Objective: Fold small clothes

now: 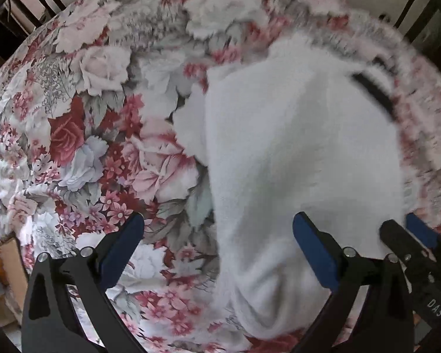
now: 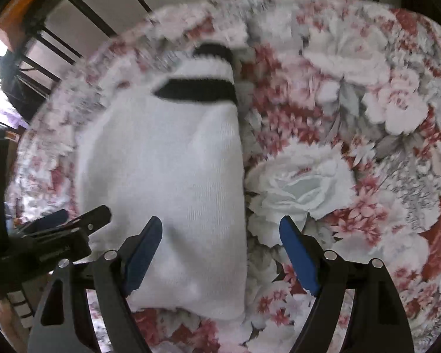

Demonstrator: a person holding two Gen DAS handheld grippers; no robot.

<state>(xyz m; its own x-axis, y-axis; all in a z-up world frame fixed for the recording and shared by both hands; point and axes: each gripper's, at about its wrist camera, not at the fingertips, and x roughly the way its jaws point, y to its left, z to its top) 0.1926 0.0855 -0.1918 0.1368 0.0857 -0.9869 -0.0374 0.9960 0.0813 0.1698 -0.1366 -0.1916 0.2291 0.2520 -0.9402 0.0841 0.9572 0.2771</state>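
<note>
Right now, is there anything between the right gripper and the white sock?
Nothing visible is. The right gripper is open directly above the white sock on the floral cloth; the left gripper is open beside it.

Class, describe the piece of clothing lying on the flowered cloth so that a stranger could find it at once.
A cloth printed with red, pink and white roses covers the whole surface. On it lies one white knitted sock, the only plain thing there. Black bands across one end set it apart from the pale printed flowers.

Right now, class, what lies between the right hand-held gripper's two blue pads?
In the right wrist view, the white knitted sock's right edge and bare floral cloth lie between the open hand-held gripper's pads.
</note>
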